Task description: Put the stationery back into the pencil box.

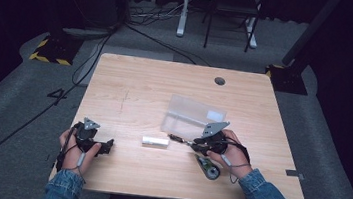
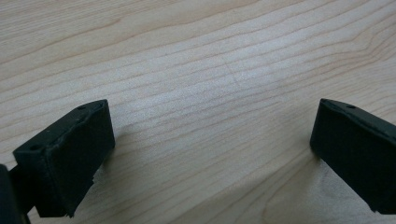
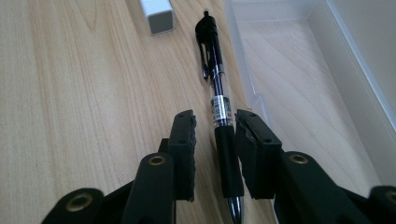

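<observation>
The right tool [image 3: 214, 135] straddles the rubber grip of a black clear-barrelled click pen [image 3: 217, 98], jaws narrowly apart, not yet clamped. The pen lies on the pale wooden bench [image 1: 129, 99], just left of a clear plastic box [image 1: 190, 116]. Closing looks next. The left tool [image 2: 210, 140] rests near-left, jaws wide apart and empty.

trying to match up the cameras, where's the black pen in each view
High view: the black pen lies right of centre, at the right gripper.
Left gripper view: not in it.
Right gripper view: the pen runs up the centre, between the jaws.
Shared landmark: the clear plastic box beside it.
</observation>
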